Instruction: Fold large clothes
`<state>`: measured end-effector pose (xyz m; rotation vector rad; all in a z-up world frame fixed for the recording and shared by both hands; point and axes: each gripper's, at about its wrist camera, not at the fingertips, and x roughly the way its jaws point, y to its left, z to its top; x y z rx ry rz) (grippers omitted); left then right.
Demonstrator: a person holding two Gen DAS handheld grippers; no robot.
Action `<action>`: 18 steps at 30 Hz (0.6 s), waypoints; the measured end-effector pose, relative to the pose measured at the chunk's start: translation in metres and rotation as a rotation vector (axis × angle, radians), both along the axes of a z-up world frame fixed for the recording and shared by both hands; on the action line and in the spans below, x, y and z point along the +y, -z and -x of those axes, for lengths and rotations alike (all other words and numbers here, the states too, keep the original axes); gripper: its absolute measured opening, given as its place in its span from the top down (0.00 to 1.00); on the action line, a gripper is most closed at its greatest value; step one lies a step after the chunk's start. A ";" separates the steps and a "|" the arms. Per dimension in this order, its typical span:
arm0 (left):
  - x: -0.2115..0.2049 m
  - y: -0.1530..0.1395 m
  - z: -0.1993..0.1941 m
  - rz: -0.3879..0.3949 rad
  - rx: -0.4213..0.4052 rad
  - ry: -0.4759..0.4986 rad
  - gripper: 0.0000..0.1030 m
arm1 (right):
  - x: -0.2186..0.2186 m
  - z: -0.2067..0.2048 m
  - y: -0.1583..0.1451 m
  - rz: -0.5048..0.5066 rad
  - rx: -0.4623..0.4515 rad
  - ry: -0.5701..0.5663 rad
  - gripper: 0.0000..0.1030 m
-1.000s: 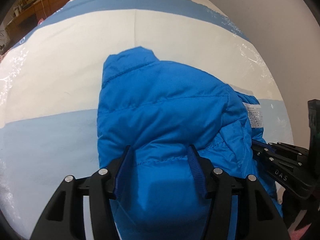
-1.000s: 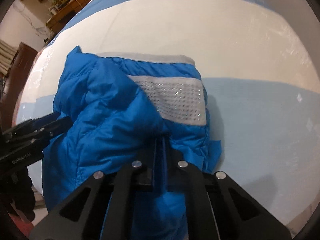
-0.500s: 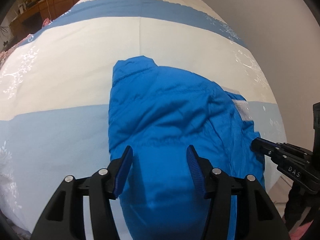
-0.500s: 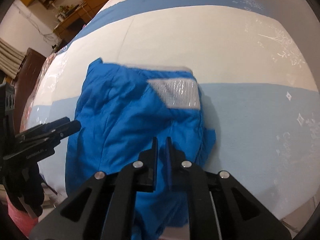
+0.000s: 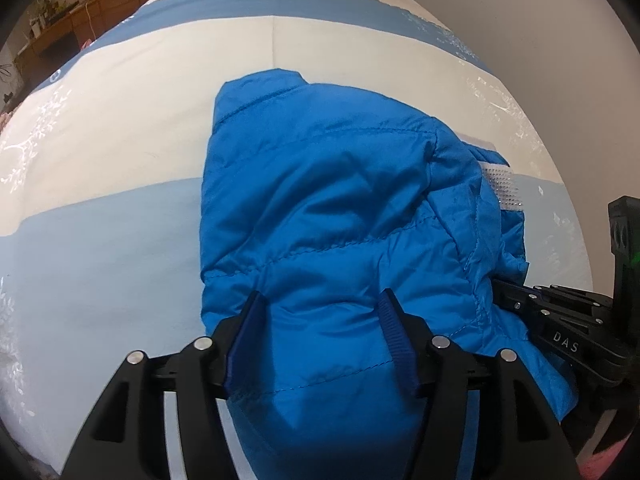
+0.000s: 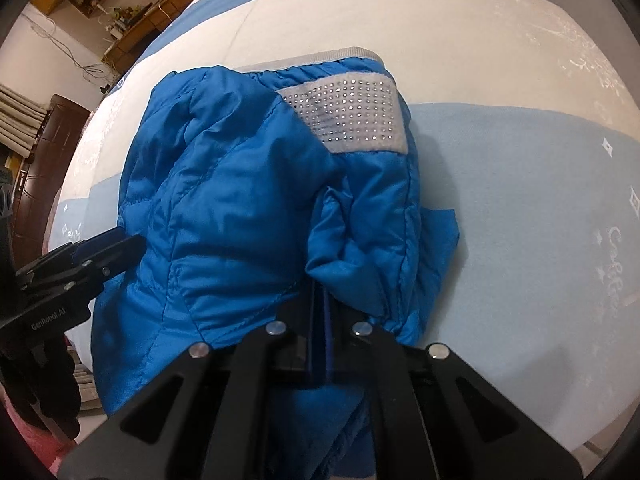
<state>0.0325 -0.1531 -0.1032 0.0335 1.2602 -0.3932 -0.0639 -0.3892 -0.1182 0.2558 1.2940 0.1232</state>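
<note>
Your right tongs (image 6: 318, 300) pinch the soft, slippery jacket (image 5: 340, 216) hem on the bed (image 5: 120, 240); left tongs (image 5: 320, 312) straddle it, spread.

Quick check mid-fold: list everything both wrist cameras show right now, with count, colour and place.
Puffer jacket: one, bright blue, bunched on the bed's near part.
Studded band: one, grey, on the jacket's far right part.
Bed cover: one, cream with blue stripes, under the jacket.
Wooden furniture: brown, far left background.
Left tool: black, blue pads, open astride the jacket's near edge.
Right tool: black, shut on jacket fabric.
</note>
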 end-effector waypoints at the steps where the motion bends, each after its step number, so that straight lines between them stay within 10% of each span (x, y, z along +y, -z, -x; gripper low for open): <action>1: -0.001 0.001 0.000 -0.001 -0.002 0.001 0.40 | 0.001 0.000 0.001 0.003 -0.005 0.003 0.99; 18: 0.021 -0.022 0.010 0.013 0.011 -0.001 0.40 | -0.009 0.018 -0.023 -0.074 -0.029 0.019 0.84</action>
